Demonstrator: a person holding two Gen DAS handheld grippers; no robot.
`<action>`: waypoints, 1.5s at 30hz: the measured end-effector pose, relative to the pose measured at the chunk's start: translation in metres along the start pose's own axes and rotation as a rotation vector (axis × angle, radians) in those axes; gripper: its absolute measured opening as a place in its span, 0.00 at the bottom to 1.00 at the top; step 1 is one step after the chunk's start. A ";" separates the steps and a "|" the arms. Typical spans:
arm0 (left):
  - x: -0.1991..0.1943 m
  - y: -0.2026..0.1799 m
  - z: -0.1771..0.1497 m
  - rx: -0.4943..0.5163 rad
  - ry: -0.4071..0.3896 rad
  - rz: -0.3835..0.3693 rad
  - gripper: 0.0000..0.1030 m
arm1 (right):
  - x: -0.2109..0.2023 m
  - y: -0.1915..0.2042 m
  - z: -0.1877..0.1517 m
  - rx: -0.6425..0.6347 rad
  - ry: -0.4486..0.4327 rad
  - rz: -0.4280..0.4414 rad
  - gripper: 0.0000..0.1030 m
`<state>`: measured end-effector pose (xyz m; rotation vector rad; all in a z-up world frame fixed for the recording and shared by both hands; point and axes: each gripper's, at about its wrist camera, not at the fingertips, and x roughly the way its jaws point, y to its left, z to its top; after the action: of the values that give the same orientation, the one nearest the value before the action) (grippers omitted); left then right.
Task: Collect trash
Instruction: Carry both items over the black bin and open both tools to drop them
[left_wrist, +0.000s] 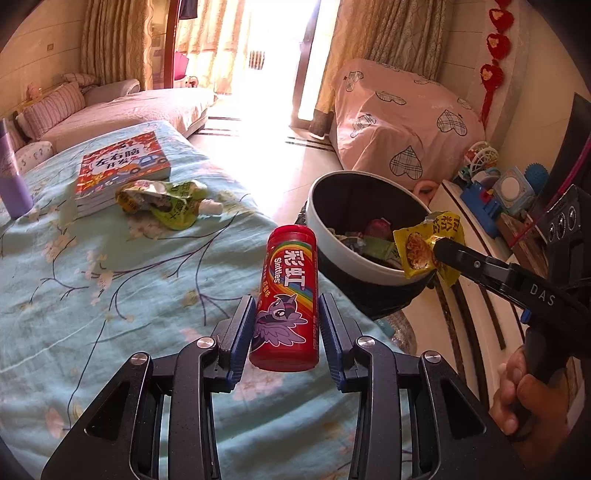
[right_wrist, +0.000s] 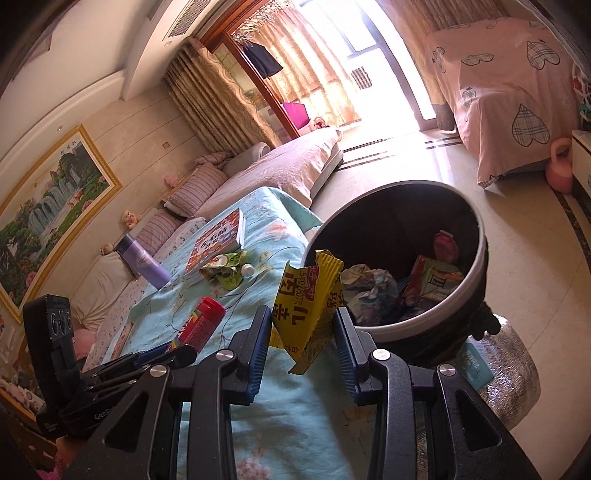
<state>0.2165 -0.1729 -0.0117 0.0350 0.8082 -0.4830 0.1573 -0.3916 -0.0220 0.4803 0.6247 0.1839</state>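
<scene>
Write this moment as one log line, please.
left tool: holds red candy tube | right tool: holds yellow wrapper near bin | green pouch: still on bed

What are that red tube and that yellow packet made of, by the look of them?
The red tube looks like smooth, glossy plastic, maybe with a printed sleeve: it keeps its round shape in the left gripper and shines. The yellow packet looks like thin printed plastic or foil film: it is creased and crumpled, with a crimped edge, in the right gripper.
</scene>
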 end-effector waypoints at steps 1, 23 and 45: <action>0.001 -0.003 0.002 0.005 -0.001 -0.003 0.33 | -0.001 -0.002 0.002 0.000 -0.004 -0.005 0.34; 0.023 -0.047 0.046 0.084 -0.017 -0.034 0.33 | 0.002 -0.031 0.033 -0.014 -0.012 -0.063 0.34; 0.055 -0.075 0.067 0.126 0.009 -0.042 0.33 | 0.017 -0.045 0.056 -0.057 0.014 -0.129 0.34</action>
<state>0.2627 -0.2761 0.0075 0.1371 0.7873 -0.5739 0.2060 -0.4467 -0.0128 0.3830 0.6599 0.0824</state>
